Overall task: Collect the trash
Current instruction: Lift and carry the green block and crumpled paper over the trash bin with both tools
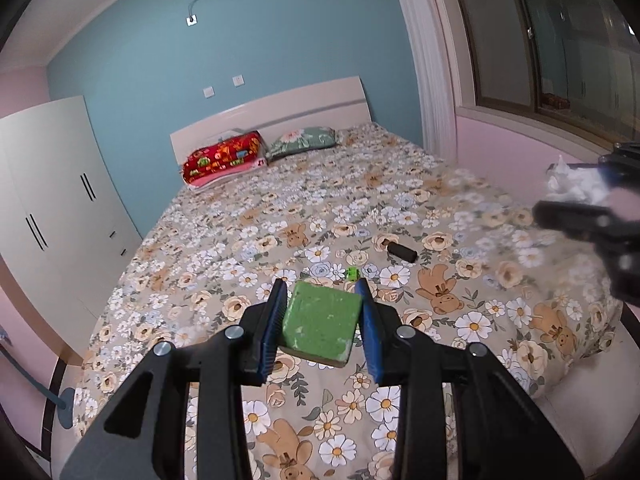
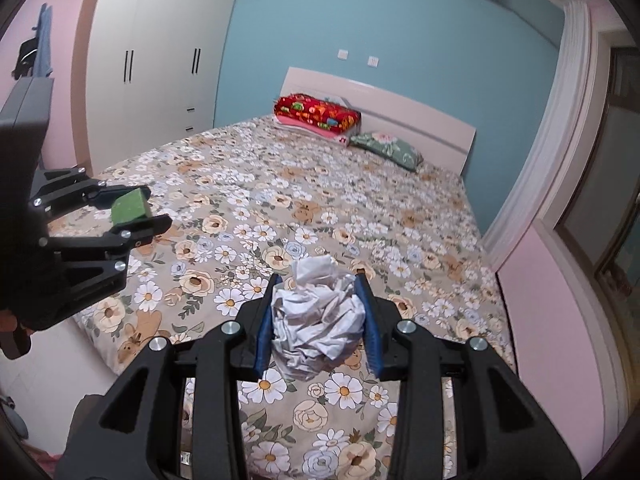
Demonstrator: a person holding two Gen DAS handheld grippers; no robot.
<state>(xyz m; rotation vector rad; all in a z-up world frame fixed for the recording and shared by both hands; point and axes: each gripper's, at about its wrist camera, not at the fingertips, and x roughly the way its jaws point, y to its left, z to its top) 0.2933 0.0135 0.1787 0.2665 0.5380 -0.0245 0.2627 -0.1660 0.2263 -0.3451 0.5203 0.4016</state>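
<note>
My left tool (image 1: 324,320) pinches a green block (image 1: 322,326) squarely between its blue pads, and my right tool (image 2: 320,316) pinches a crumpled wad of white paper (image 2: 316,318). Both pieces of trash hang clear above the bed (image 1: 360,208), neither touching the flowered cover.

No bin shows in either view, so I judge the coming move to be a carry-off, and I cannot tell which way it must go.

Two things lie on the cover ahead of my left tool. A small green scrap (image 1: 353,273) sits just past the block at about 1 o'clock. A dark cylinder (image 1: 402,253) lies farther on, also near 1 o'clock, its long axis running from 10 to 4 o'clock. It lies between my tools, and I cannot tell which is nearer; both are full anyway.

The bed's foot edge runs close beneath me. A wardrobe (image 1: 48,184) stands at 9 o'clock, a pink wall (image 1: 504,140) under the window at 2 o'clock. The open room is back toward me, off the foot of the bed.
</note>
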